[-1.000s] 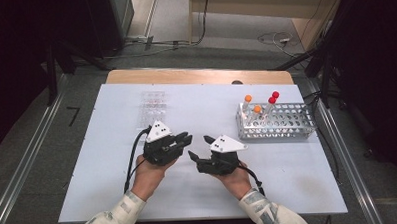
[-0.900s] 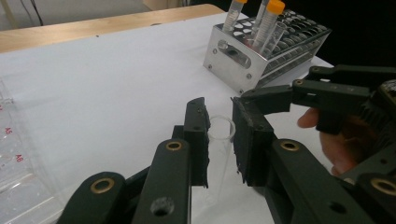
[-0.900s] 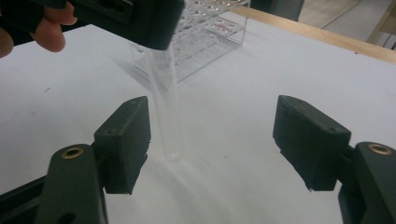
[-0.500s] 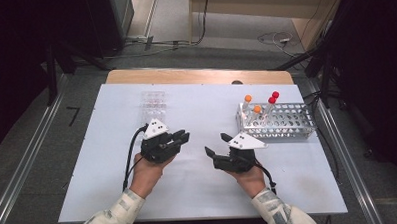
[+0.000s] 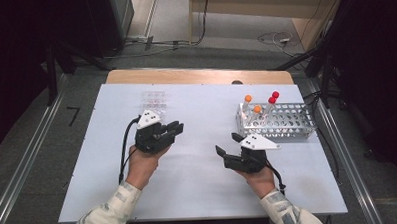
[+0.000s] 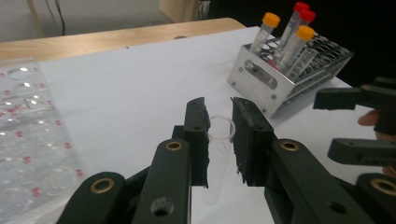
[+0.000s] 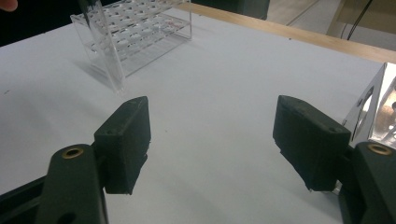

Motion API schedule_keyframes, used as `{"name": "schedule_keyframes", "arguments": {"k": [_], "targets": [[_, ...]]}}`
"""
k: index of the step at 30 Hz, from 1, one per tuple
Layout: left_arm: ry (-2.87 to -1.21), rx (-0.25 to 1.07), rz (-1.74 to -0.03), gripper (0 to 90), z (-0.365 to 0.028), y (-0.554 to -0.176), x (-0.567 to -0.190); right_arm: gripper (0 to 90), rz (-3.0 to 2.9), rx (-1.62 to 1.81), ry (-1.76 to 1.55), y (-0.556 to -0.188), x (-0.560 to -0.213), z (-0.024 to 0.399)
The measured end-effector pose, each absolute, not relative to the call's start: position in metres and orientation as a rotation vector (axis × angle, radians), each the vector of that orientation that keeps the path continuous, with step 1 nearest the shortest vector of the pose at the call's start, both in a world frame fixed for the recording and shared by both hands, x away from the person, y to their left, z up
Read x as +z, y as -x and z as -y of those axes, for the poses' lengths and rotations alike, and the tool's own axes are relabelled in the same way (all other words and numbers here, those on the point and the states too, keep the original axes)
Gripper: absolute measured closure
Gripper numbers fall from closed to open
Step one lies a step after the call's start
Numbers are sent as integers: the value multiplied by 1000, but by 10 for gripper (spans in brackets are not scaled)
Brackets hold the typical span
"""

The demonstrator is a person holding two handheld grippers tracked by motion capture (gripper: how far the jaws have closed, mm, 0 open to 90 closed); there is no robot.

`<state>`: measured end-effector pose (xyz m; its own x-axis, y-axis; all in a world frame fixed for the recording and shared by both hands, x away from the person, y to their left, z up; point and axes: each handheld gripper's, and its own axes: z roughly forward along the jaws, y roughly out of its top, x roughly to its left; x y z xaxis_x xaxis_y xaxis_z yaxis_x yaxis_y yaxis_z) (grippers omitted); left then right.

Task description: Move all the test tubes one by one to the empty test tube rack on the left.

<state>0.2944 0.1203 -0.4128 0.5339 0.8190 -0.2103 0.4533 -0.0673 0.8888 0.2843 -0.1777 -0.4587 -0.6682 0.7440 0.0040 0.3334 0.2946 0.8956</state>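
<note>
My left gripper (image 5: 178, 126) sits left of the table's middle with its jaws pointing right. In the left gripper view, the left gripper (image 6: 218, 103) is shut on a clear uncapped tube (image 6: 218, 156), whose open rim faces away. The same tube (image 7: 100, 42) shows upright at the upper left of the right gripper view. My right gripper (image 5: 228, 144) lies right of centre, jaws spread wide toward the left. In its own view the right gripper (image 7: 210, 140) is open with bare table between the jaws. The right gripper (image 6: 355, 121) also appears at the right of the left gripper view.
A metal tube rack (image 5: 287, 121) stands at the right and holds tubes with orange and red caps (image 5: 259, 110). A clear plastic rack (image 5: 154, 98) stands behind my left gripper. The white table (image 5: 199, 192) has free room at the front and between the hands.
The two grippers were close together at the middle. The right one has drawn away right and toward the person, jaws open; the left has shifted slightly left with the tube.
</note>
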Motion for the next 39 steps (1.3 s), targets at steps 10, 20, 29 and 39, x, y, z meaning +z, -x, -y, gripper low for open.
{"name": "schedule_keyframes", "arguments": {"k": [10, 20, 29, 39], "targets": [[-1671, 471, -1107, 766, -135, -307, -397, 232, -2149, 1333, -970, -285, -459, 178], [-1648, 502, -1127, 766, -141, -316, -388, 187, -2136, 1355, -1020, -289, -459, 182], [-1637, 545, -1144, 766, -147, -320, -383, 191, -2141, 1347, -1020, -289, -459, 182], [-1599, 583, -1197, 766, -169, -327, -380, 196, -2147, 1344, -1018, -289, -459, 182]]}}
